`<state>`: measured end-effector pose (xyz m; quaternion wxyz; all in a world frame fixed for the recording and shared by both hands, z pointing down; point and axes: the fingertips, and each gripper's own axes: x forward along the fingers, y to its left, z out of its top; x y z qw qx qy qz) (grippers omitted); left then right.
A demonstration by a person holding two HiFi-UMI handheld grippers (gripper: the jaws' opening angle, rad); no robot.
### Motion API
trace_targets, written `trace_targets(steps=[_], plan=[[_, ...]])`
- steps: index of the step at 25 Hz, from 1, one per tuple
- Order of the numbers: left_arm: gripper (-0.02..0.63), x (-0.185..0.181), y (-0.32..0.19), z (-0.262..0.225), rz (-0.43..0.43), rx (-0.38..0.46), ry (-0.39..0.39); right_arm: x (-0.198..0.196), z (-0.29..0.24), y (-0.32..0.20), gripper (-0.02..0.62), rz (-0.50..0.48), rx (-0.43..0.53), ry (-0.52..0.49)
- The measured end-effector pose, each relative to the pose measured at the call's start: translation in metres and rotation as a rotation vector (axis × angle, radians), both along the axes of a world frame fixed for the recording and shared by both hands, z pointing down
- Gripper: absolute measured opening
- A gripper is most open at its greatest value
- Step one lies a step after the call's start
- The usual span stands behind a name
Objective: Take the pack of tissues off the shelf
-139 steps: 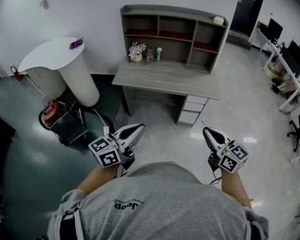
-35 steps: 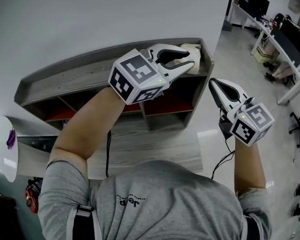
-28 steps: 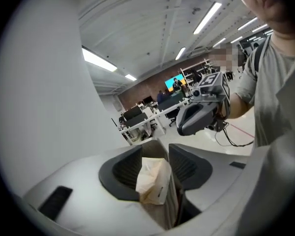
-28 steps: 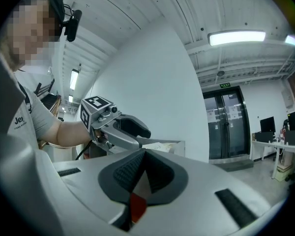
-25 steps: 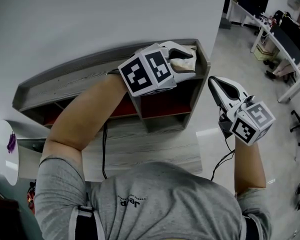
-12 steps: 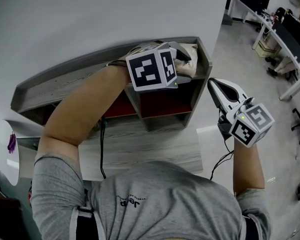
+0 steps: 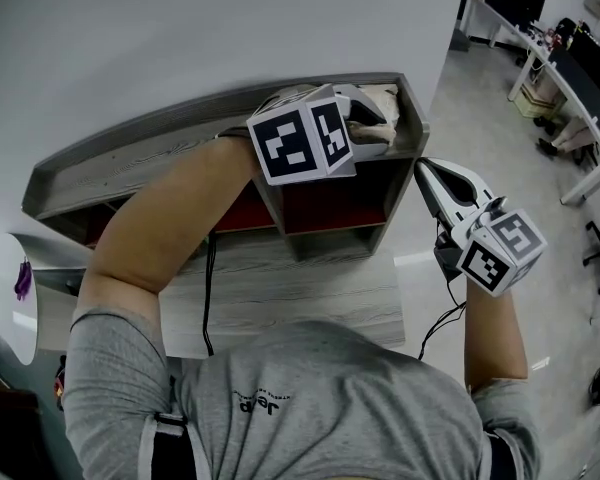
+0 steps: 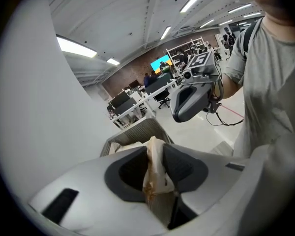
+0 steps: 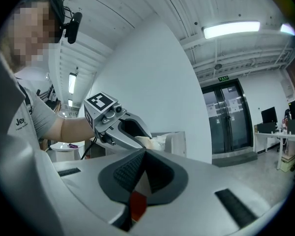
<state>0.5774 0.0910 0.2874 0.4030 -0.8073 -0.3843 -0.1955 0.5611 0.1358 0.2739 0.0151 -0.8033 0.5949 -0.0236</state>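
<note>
The pack of tissues (image 7: 382,96) is a pale, crumpled packet on the top board of the grey wooden shelf (image 7: 150,158), at its right end. My left gripper (image 7: 376,128) reaches over that end, and its jaws are closing with the pack (image 8: 157,176) pinched between them. In the left gripper view the pack stands squeezed upright between the pads. My right gripper (image 7: 426,174) hangs in the air beside the shelf's right side, jaws shut, holding nothing. In the right gripper view its tips (image 9: 145,154) meet, and beyond them are the left gripper (image 9: 132,134) and the pack (image 9: 158,142).
The shelf stands on a grey desk (image 7: 310,298) against a white wall. Red-lined compartments (image 7: 325,203) lie below the left gripper. A white round table (image 7: 0,288) is at the far left. Office desks with monitors (image 7: 570,58) stand far right, across bare floor.
The left gripper has come down over the shelf's right end, turned, and closed its jaws round the tissue pack. The right gripper has stayed almost where it was.
</note>
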Motion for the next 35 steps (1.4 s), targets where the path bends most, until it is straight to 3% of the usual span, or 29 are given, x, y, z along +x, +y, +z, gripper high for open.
trace_targets(steps=[10, 20, 35], plan=[[0.129, -0.018, -0.012, -0.022, -0.03, 0.0, 0.081, -0.01, -0.02, -0.016, 0.02, -0.035, -0.001, 0.048], [0.129, -0.06, -0.054, -0.049, -0.073, 0.021, 0.134, -0.038, -0.043, -0.072, 0.02, -0.122, -0.009, 0.094], [0.129, -0.176, -0.183, -0.071, -0.27, 0.047, 0.158, -0.13, -0.062, -0.21, 0.02, -0.32, -0.033, 0.123]])
